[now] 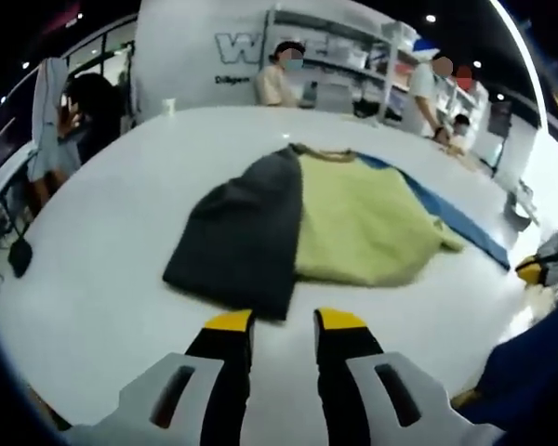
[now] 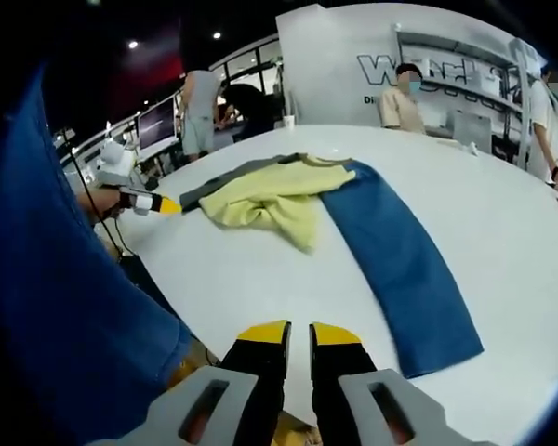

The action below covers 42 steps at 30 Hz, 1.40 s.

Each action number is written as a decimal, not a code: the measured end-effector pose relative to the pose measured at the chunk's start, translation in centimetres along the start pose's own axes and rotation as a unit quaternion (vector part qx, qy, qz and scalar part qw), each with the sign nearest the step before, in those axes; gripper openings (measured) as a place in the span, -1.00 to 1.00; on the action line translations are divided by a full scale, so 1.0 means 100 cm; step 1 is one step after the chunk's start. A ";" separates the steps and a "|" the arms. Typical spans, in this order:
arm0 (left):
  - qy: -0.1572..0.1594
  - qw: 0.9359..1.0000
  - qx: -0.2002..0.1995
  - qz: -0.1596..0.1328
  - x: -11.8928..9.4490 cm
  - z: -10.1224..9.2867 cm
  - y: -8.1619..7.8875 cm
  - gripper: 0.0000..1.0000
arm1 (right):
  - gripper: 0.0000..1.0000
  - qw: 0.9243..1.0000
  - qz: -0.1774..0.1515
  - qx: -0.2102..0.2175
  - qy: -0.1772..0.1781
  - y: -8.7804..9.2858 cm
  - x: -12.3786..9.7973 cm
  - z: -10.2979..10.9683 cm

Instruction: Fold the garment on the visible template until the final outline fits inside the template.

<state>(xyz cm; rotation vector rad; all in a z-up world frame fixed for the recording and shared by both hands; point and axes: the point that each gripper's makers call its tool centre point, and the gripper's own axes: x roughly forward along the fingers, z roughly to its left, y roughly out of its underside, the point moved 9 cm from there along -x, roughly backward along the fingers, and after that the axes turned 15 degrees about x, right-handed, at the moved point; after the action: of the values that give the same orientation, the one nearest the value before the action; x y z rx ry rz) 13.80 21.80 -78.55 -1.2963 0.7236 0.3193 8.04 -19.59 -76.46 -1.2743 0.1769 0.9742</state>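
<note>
Tongs point(image 2: 298, 334) (empty) facing lengthwise garment point(image 2: 405, 251)

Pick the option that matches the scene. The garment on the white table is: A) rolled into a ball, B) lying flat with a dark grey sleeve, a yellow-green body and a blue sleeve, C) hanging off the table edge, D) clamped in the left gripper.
B: the tri-colour garment lies flat on the white table, dark grey one side, yellow-green middle, blue sleeve stretched out, while the left gripper and right gripper stand open and empty short of it.
</note>
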 end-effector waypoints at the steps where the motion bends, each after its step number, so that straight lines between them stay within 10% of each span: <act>1: 0.000 1.000 0.000 0.000 0.001 0.000 0.000 -0.55 | -0.91 1.000 0.000 0.000 0.000 0.000 0.000 -0.001; 27: -0.071 0.997 0.033 0.011 0.023 0.009 0.001 -0.80 | -0.91 1.000 -0.003 0.008 0.010 0.002 -0.007 -0.005; 42: -0.060 0.994 0.088 -0.016 0.001 0.024 -0.021 -1.00 | -0.92 1.000 -0.007 0.012 0.004 0.002 0.000 0.002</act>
<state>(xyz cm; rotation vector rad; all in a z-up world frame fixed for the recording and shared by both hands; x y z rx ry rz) 15.86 23.49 -76.74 -1.1101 0.6147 0.2988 7.85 -19.43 -76.57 -1.2554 0.1847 0.9523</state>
